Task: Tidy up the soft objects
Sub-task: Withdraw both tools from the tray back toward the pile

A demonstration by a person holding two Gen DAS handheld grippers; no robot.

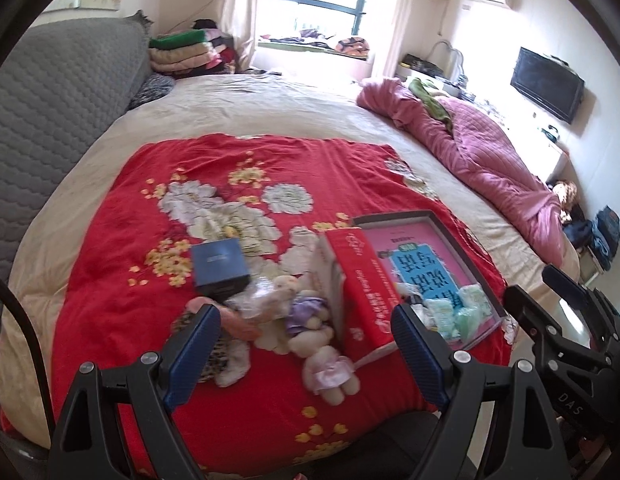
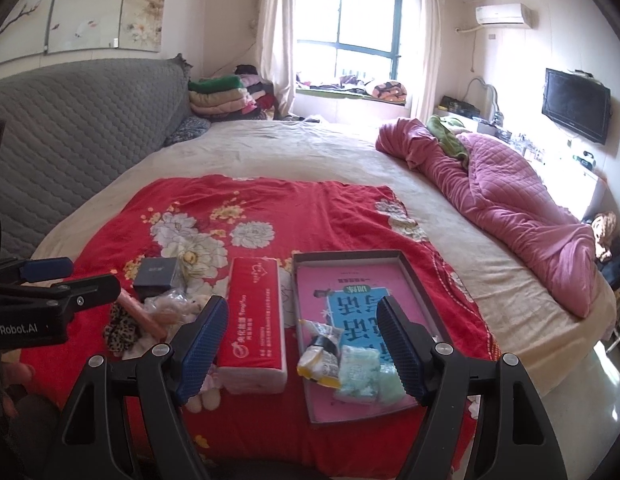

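The plush rabbit [image 1: 310, 344] lies just ahead of the left tongs [image 1: 305, 344] — both tongs apart, empty — its length running toward them, nearer than the right tongs [image 2: 301, 344].

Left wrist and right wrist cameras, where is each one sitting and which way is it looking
Left wrist: low over the bed's near edge, facing the plush dolls; its open left gripper and the other gripper at right show.
Right wrist: further right, facing the tray of packets; its open right gripper and the other gripper at left show.
Shared: red blanket, red tissue pack, blue box, window.
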